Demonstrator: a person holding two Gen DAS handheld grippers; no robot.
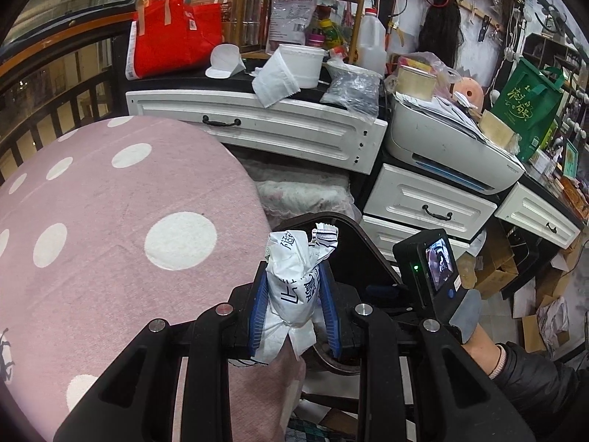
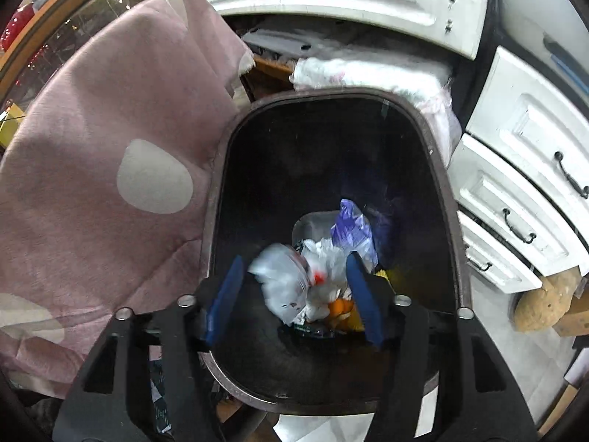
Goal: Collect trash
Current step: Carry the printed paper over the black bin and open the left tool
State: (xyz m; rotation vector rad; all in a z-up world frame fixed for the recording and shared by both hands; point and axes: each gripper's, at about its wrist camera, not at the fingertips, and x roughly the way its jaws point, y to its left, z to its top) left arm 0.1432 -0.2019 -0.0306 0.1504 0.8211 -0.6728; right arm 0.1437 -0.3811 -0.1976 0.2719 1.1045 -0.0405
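Note:
My left gripper (image 1: 292, 294) is shut on a crumpled white wrapper with dark print (image 1: 292, 280), held beside the pink dotted cushion. My right gripper (image 2: 294, 287) is open, hovering over the mouth of a dark bin (image 2: 438, 169). A blurred clear plastic bag (image 2: 283, 280) is between the right fingers, loose, above the trash in the bin: white paper, a purple wrapper (image 2: 351, 228) and orange pieces (image 2: 340, 309). The right gripper's body with its small screen (image 1: 438, 265) shows in the left wrist view, over the bin's rim (image 1: 353, 228).
A pink cushion with white dots (image 1: 110, 228) lies left of the bin (image 2: 110, 169). White drawers (image 1: 427, 210) and a printer (image 1: 449, 147) stand behind and right. The cluttered counter holds a red bag (image 1: 176, 37), tissue (image 1: 276, 81) and a white tub (image 1: 302, 62).

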